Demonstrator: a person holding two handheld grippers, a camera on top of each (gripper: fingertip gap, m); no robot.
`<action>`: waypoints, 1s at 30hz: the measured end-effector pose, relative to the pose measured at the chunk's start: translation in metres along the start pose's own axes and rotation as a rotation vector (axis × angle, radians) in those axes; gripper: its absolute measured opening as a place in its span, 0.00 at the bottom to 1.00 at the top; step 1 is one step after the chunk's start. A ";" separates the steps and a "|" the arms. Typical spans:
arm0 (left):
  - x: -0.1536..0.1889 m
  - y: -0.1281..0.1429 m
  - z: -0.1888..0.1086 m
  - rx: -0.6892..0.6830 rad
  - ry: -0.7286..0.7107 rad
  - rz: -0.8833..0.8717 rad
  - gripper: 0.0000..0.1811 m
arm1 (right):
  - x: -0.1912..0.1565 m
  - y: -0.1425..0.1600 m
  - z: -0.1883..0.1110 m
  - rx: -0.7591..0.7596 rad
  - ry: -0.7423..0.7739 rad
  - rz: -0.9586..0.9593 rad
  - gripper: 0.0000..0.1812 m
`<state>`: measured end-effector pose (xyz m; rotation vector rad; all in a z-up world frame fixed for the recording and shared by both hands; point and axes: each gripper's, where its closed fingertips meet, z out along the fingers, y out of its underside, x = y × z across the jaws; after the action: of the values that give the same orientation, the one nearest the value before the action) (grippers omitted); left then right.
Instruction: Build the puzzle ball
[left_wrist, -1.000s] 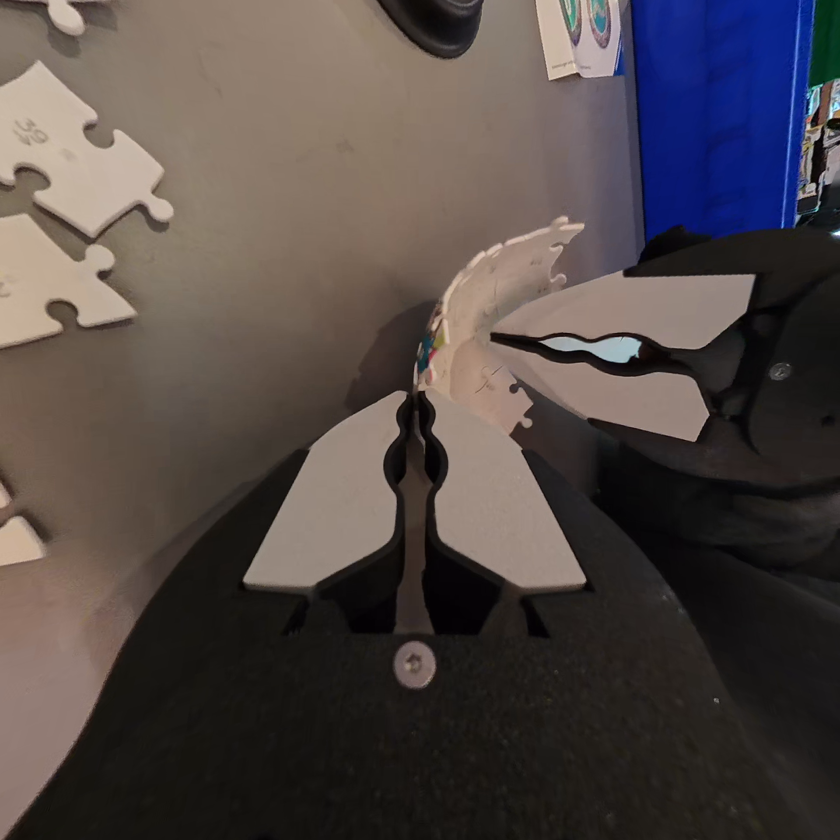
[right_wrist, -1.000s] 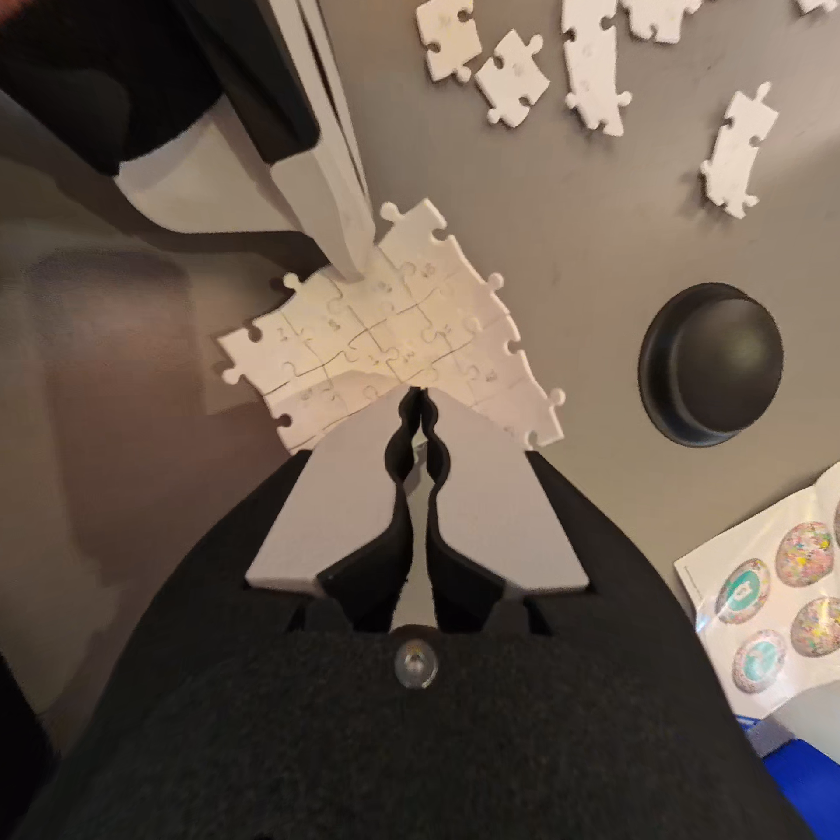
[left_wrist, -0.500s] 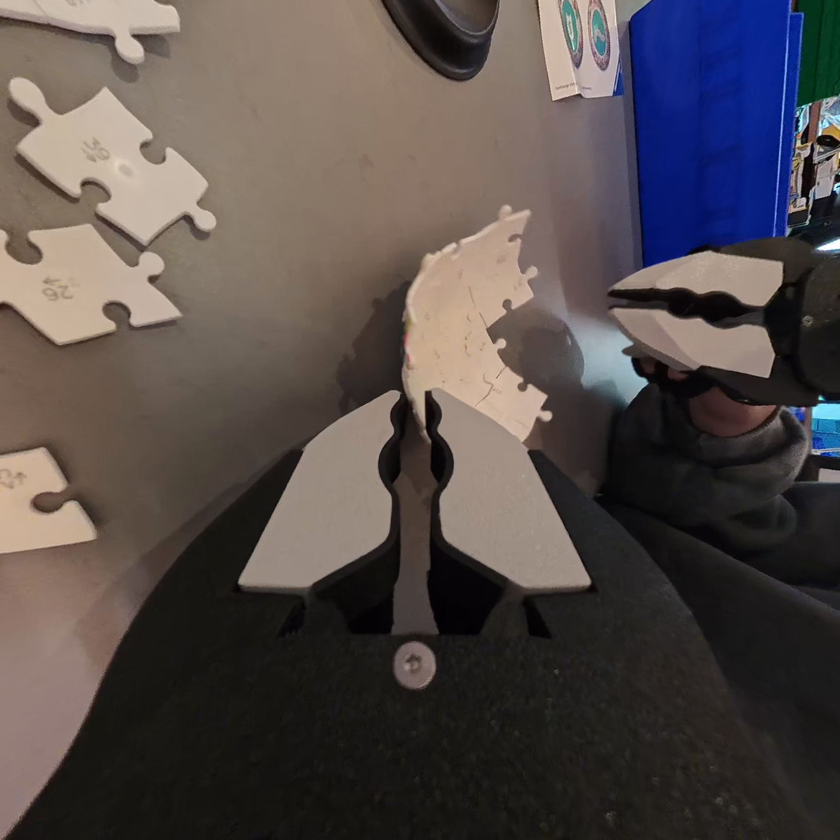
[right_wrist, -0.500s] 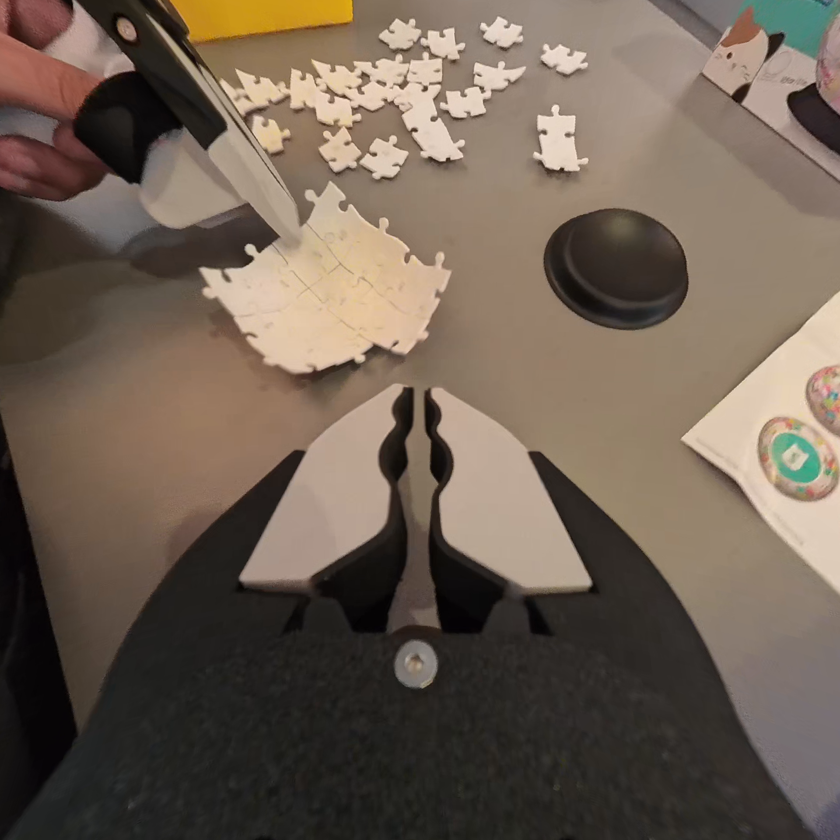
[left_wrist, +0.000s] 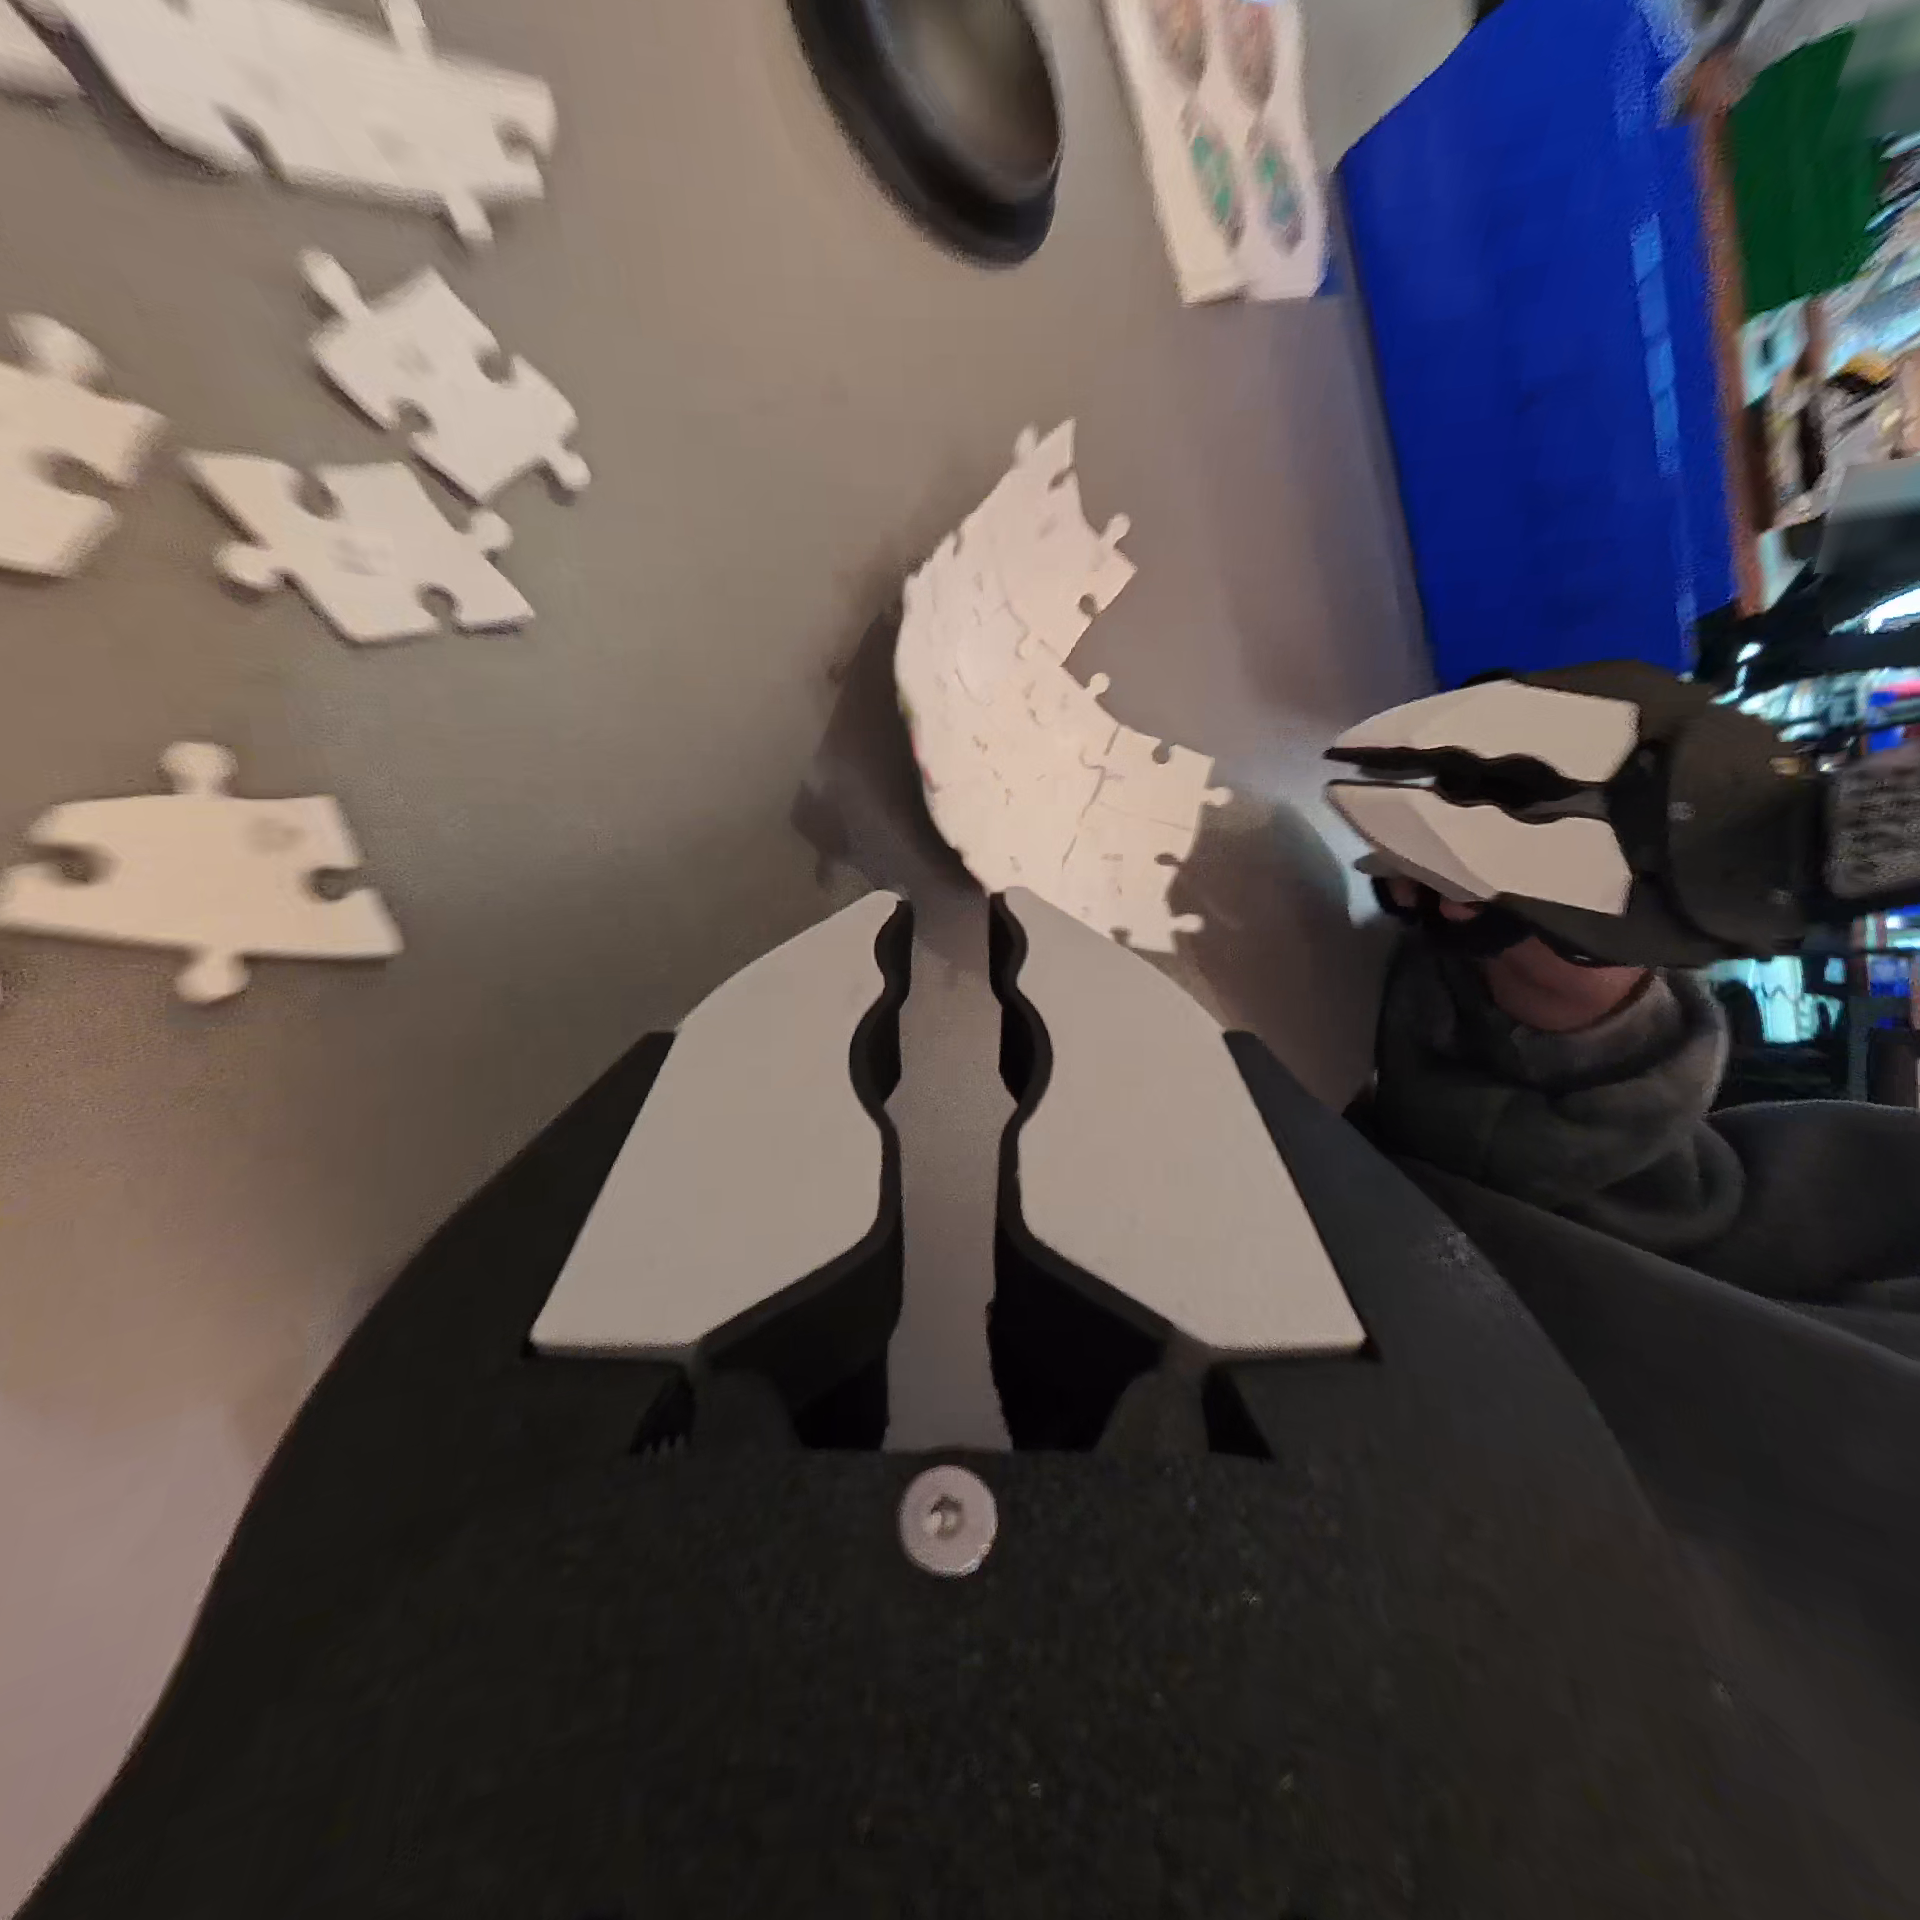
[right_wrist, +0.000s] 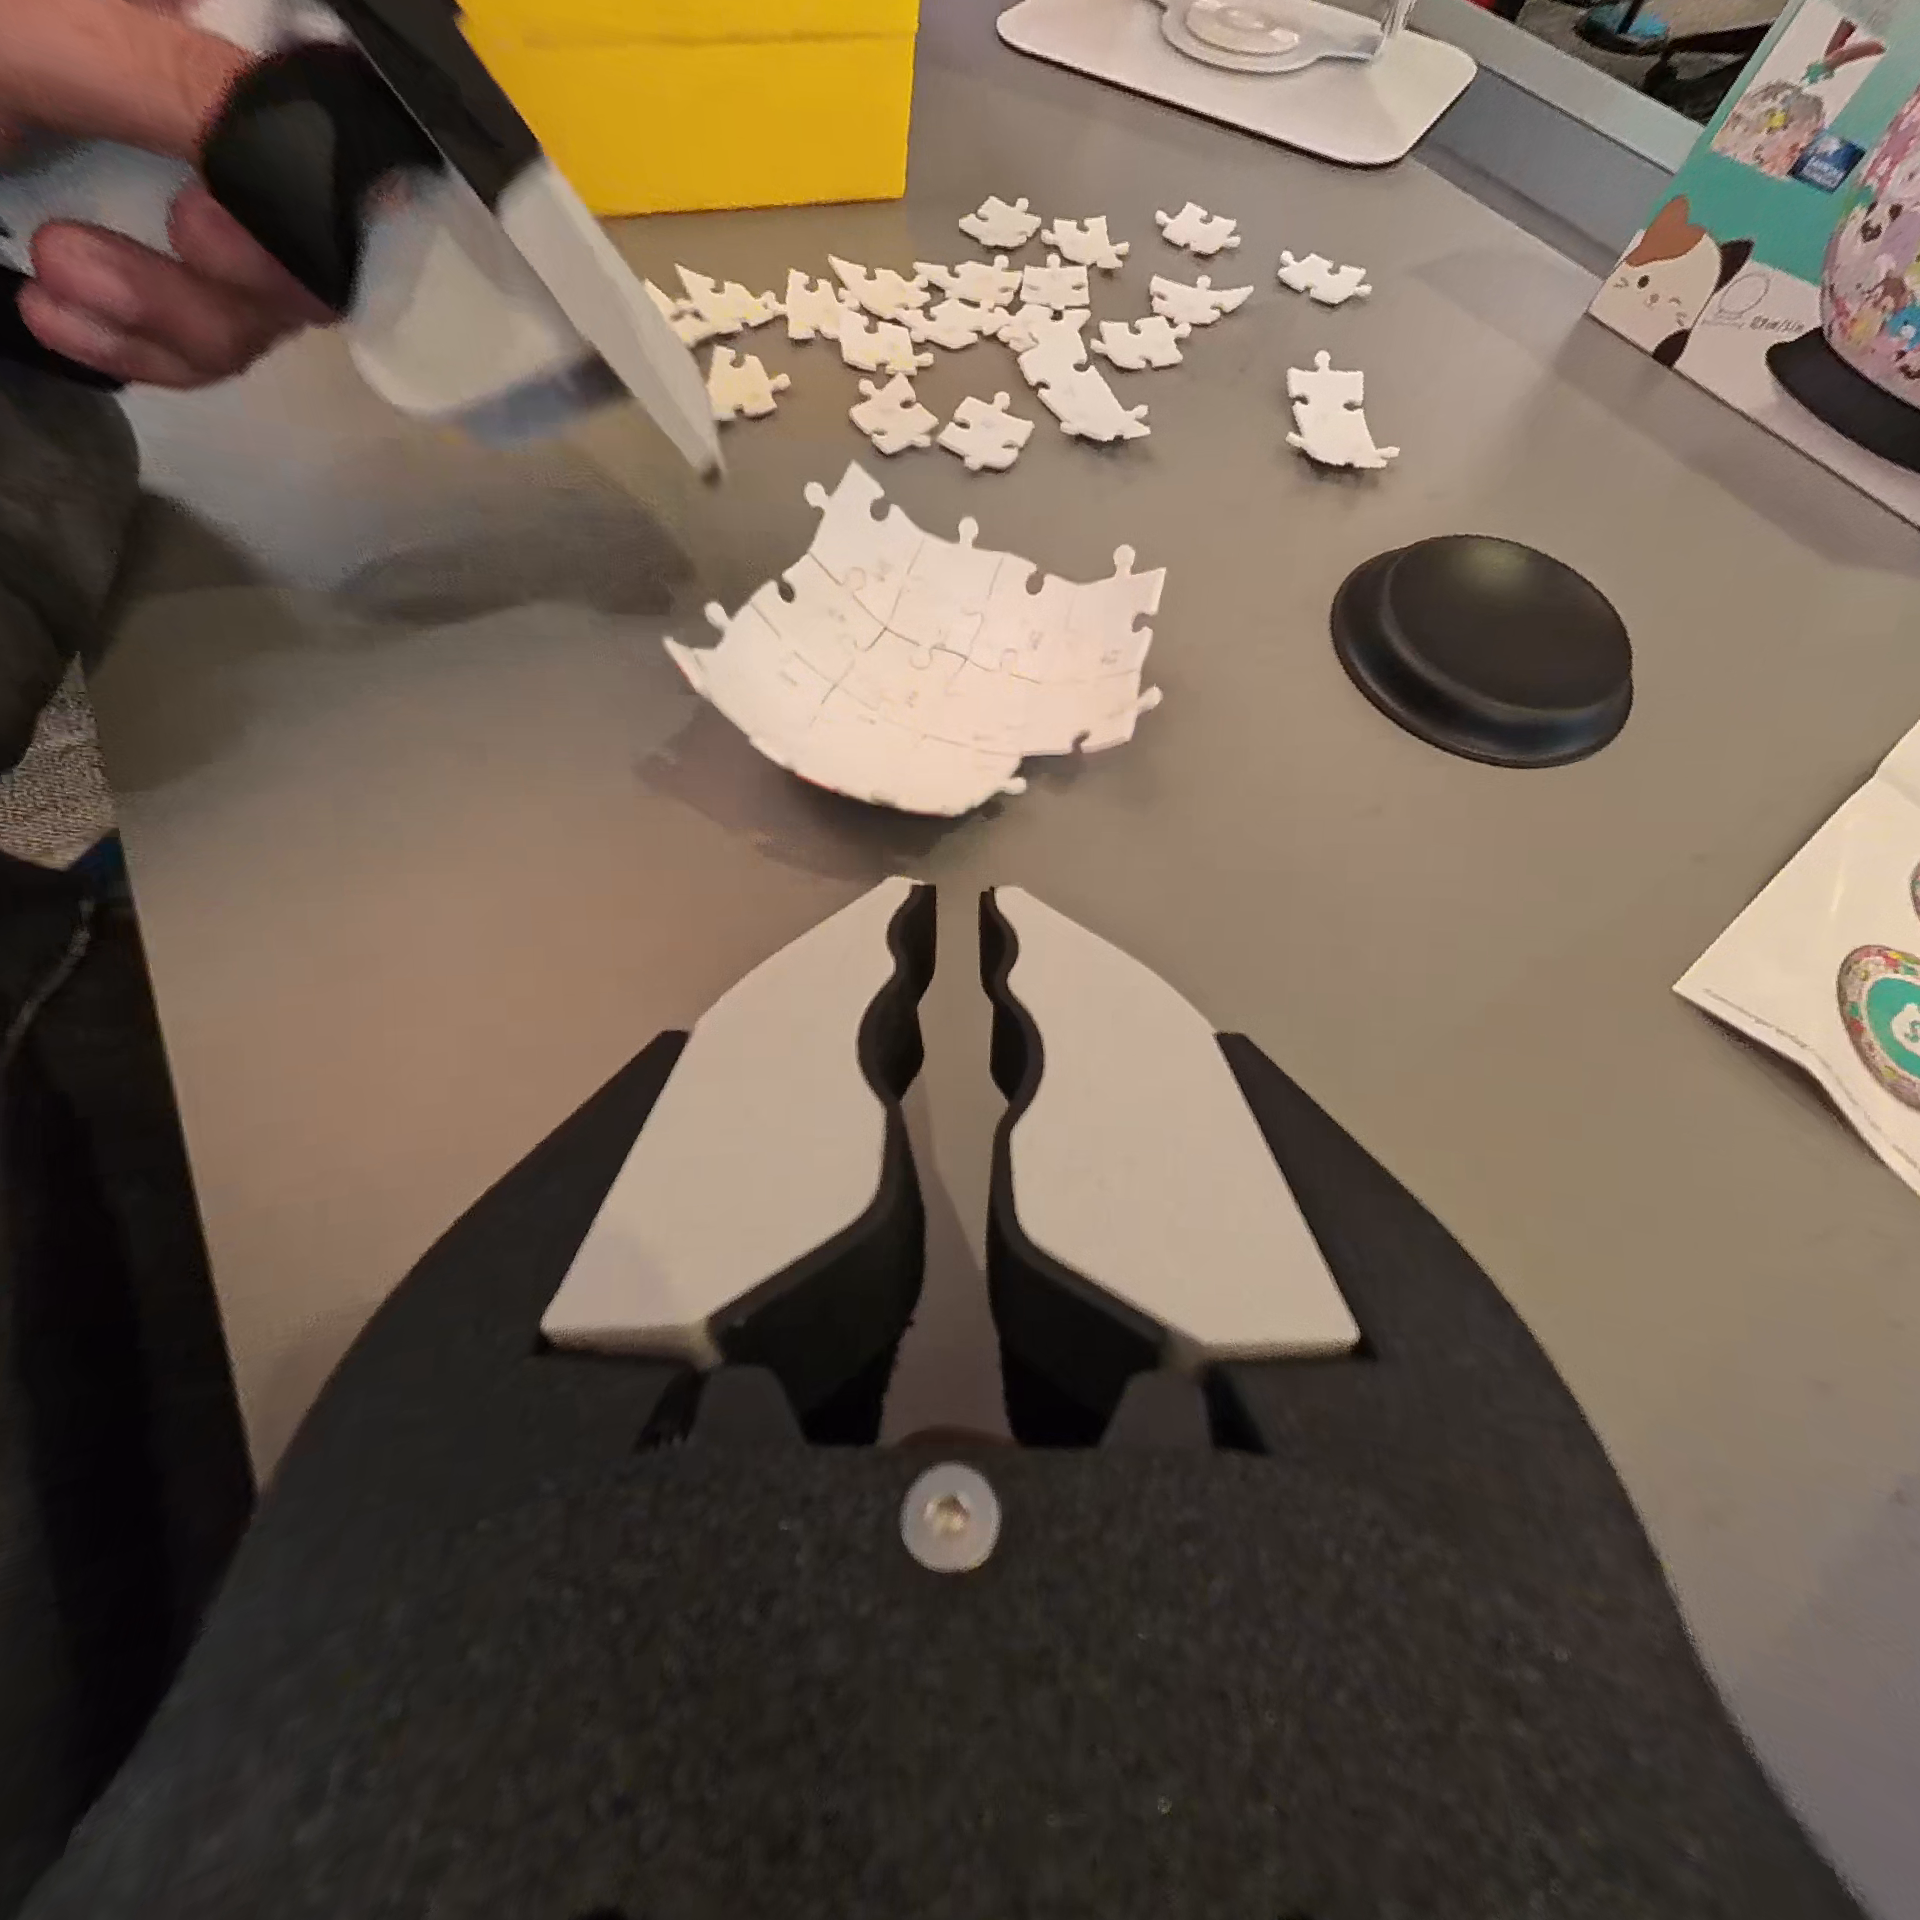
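curved puzzle shell (right_wrist: 914, 675) on table (right_wrist: 416, 831) looks light, fragile at seams; grip its rim; both tongs (left_wrist: 948, 909) (right_wrist: 958, 896) slightly parted, empty.

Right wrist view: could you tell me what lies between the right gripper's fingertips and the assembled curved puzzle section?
Nothing: in the right wrist view only bare grey table, with the section's shadow, separates the right gripper from the curved puzzle section.

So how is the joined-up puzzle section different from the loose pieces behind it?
The joined section is many pieces locked into one curved, bowl-like shell, its edges lifted off the grey table; the loose pieces are mostly single and lie scattered and low. The section sits alone nearer the right gripper; the loose pieces cluster farther back by the yellow box. Both show white sides up.
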<state>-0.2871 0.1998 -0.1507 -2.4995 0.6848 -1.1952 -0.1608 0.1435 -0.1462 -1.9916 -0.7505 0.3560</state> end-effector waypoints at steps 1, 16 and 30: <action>0.002 -0.004 -0.016 0.055 0.011 0.028 0.07 | 0.000 0.001 -0.002 0.004 0.003 0.003 0.04; -0.069 0.046 -0.110 0.099 -0.425 0.439 0.23 | 0.004 0.011 -0.003 -0.030 0.011 0.007 0.04; -0.080 0.036 -0.093 0.105 -0.440 0.447 0.25 | 0.010 0.013 -0.001 -0.026 0.013 0.021 0.04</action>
<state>-0.4142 0.2070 -0.1617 -2.2388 0.9541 -0.4902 -0.1479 0.1446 -0.1559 -2.0255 -0.7297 0.3475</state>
